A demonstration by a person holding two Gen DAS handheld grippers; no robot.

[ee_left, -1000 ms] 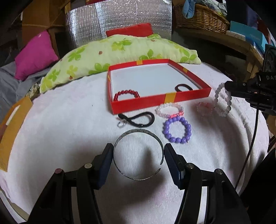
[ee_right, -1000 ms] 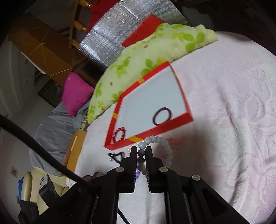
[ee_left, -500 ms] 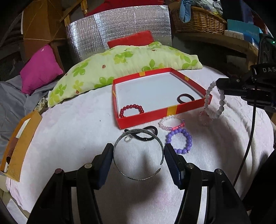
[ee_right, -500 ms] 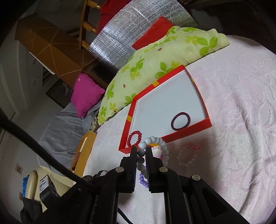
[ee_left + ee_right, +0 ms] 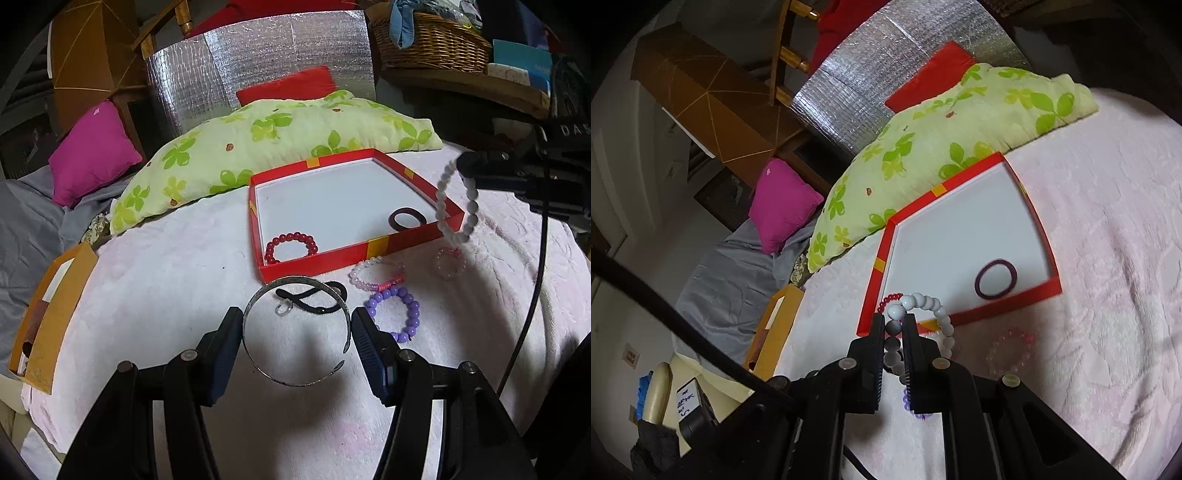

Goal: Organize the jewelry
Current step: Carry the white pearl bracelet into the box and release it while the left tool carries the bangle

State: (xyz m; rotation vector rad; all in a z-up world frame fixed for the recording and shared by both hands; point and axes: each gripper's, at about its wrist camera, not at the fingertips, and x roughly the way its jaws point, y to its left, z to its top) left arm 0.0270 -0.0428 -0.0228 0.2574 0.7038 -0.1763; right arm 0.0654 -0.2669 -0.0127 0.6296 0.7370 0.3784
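Observation:
My left gripper [image 5: 295, 328] is shut on a silver cuff bangle [image 5: 299, 278], held just above the pink cloth in front of the red box [image 5: 325, 258]. Inside the box lie a red bead bracelet [image 5: 291, 238] and a dark hair tie [image 5: 408, 218]. My right gripper [image 5: 894, 321] is shut on a white bead bracelet [image 5: 925, 301], which hangs in the air by the box's right front corner [image 5: 471, 210]. A black looped cord [image 5: 314, 299], a pink-white bracelet [image 5: 376, 275], a purple bead bracelet [image 5: 393, 310] and a clear pink bracelet [image 5: 448, 262] lie on the cloth.
A green leaf-print pillow [image 5: 280, 136] lies behind the box, with a magenta cushion [image 5: 92, 151] to its left. An open cardboard box [image 5: 48, 317] stands at the cloth's left edge. A wicker basket [image 5: 432, 44] sits on a shelf at the back right. A black cable [image 5: 532, 295] hangs at right.
The right gripper has lifted the white bracelet up and over toward the box's right corner. The left gripper, still holding the bangle, has come nearer the box.

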